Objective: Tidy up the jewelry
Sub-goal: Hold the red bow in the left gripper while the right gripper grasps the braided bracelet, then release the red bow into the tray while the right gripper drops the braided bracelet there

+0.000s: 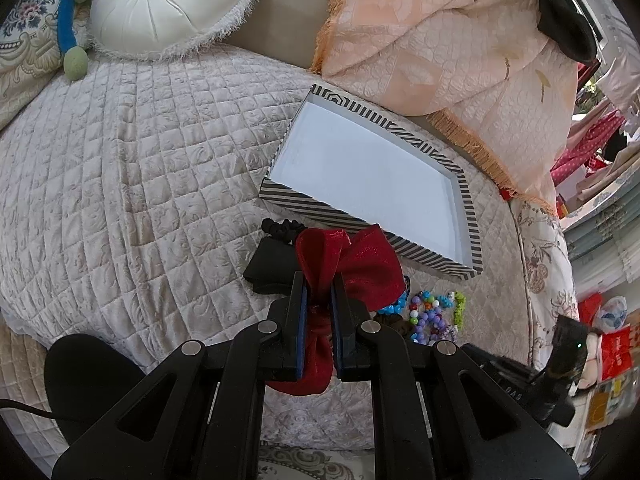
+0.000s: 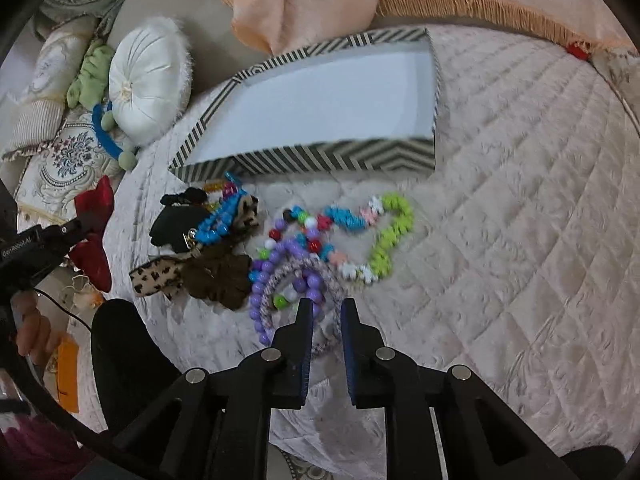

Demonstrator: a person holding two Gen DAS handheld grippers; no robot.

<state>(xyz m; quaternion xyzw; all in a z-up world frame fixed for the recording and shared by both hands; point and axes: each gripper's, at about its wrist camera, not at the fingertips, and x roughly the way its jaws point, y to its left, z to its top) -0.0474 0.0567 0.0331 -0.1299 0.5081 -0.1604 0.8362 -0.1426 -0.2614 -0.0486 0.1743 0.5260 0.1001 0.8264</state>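
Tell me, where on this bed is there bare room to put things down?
Inside the striped box, whose white floor is bare, and the quilt right of the green bead chain. It's crowded in front of the box, where beads, scrunchies and bows pile up.

Premises: a home, most likely a bedroom. The surface is a bed under a pale quilted velvet bedspread [image 1: 120,184]. On it lie a round cream satin cushion with fringed edge [image 1: 168,4], a peach quilted throw with orange fringe [image 1: 432,40] and a floral embroidered pillow [image 2: 68,160].
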